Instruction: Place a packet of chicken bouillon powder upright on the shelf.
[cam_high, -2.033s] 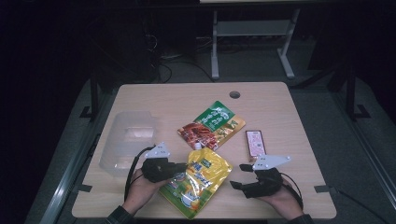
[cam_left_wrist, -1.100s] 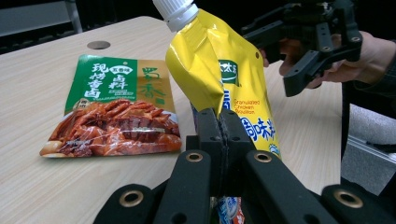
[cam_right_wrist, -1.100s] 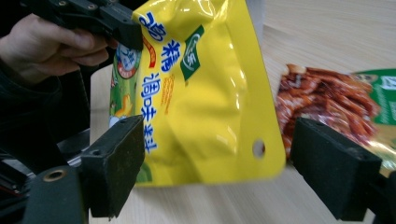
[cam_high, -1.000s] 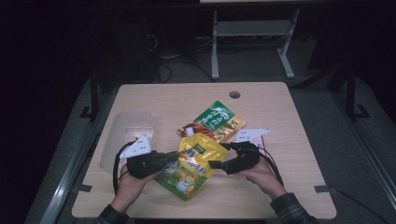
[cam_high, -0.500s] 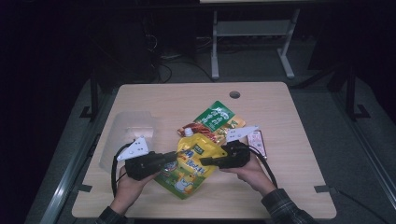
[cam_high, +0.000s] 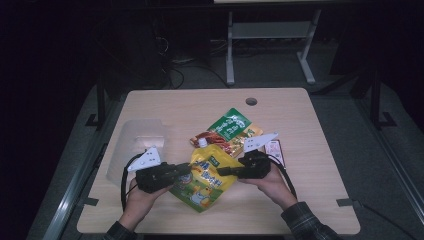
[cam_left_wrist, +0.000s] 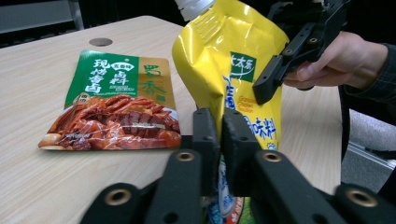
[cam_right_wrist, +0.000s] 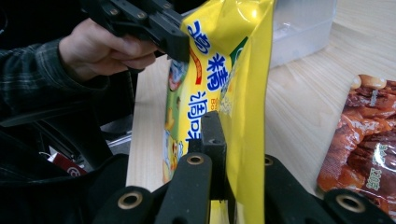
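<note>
A yellow spouted pouch (cam_high: 206, 176) is held up off the table between both grippers. My left gripper (cam_high: 184, 173) pinches its left edge; in the left gripper view (cam_left_wrist: 220, 122) the pouch (cam_left_wrist: 233, 60) sits between the pads, which have just been easing apart slightly. My right gripper (cam_high: 226, 171) has just been closing on the pouch's right edge. In the right gripper view (cam_right_wrist: 228, 133) one jaw presses the yellow film (cam_right_wrist: 243, 70) and the other is hidden behind it. Each view also shows the other gripper across the pouch.
A green and red snack bag (cam_high: 228, 131) lies flat behind the pouch. A clear plastic container (cam_high: 137, 142) stands at the left. A small pink packet (cam_high: 276, 150) lies behind the right hand. The table (cam_high: 320, 200) has a cable hole (cam_high: 251, 101) at the back.
The pouch, flat two seconds ago, has been lifted off the table. My right gripper came in from the right and closed on its right edge. The left hand has stayed put lately.
</note>
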